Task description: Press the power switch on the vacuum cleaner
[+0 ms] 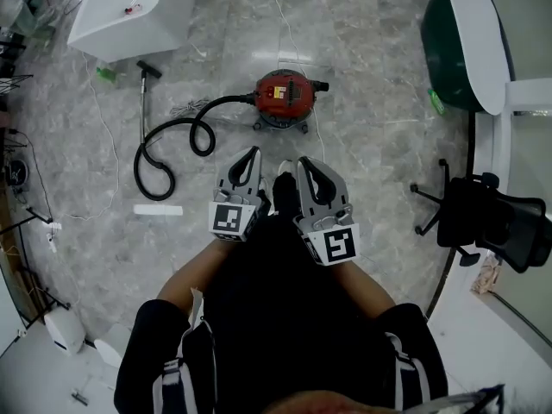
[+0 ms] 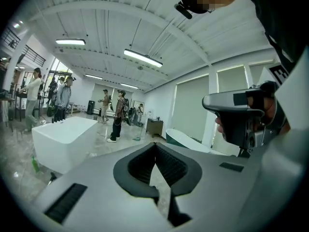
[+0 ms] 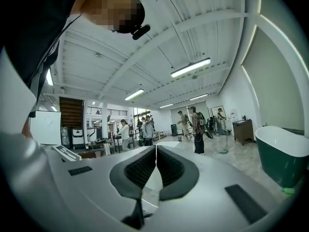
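On the floor ahead of you, the red vacuum cleaner (image 1: 285, 97) stood well apart from both grippers. Its black hose (image 1: 171, 145) looped away to your left. The power switch could not be made out from the head view.

You held the left gripper (image 1: 252, 155) and right gripper (image 1: 304, 164) side by side, close to your body, tips toward the vacuum.

- Left gripper view: jaws together, tips meeting, nothing between them.
- Right gripper view: the same, tips touching, empty.

A white block (image 1: 129, 15) sat beyond the hose, with a green bathtub (image 1: 444, 41) far right and an office chair (image 1: 492, 222) nearer on your right.
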`<state>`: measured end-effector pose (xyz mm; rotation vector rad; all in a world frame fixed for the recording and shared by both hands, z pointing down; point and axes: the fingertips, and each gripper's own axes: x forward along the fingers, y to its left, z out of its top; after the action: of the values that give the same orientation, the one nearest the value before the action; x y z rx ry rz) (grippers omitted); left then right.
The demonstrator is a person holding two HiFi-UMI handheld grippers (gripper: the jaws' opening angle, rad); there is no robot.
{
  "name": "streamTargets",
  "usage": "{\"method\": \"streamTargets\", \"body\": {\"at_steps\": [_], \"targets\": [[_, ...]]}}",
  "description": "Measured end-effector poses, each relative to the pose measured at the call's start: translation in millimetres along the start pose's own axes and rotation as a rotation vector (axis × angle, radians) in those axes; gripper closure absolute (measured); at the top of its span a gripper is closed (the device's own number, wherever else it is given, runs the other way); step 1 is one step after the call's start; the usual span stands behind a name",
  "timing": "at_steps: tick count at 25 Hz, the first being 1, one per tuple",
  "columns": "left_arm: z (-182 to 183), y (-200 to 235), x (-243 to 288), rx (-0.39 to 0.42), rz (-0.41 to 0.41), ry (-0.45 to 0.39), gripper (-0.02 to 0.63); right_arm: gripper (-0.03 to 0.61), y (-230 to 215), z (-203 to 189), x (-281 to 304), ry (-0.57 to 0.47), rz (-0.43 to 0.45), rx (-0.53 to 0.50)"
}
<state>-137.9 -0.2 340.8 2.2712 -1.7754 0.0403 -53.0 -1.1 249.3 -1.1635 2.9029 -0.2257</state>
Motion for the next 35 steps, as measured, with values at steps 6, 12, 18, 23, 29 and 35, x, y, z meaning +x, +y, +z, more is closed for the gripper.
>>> {"method": "streamTargets", "body": {"at_steps": [6,12,18,23,29,35], "targets": [[-32,-2,43,-0.031,-0.001,0.107,0.595,0.558,-43,-4,9,0.004,-0.039,0.048],[-84,17,92,-0.169,0.046,0.254,0.595,0.558,-94,-16,16,0.030,-0.085,0.086],[-117,28,133,-0.064,0.065,0.315,0.595,0.558,-122,-16,36,0.025,-0.060,0.070],[-145,41,164,-0.083,0.073,0.374,0.595,0.558,-131,-23,53,0.024,-0.049,0.094],[-195,58,199,-0.106,0.053,0.473,0.595,0.558,-136,-47,66,0.072,-0.020,0.093],[-249,82,209,-0.044,0.020,0.591,0.595,0.558,-150,-63,76,0.088,-0.058,0.117]]}}
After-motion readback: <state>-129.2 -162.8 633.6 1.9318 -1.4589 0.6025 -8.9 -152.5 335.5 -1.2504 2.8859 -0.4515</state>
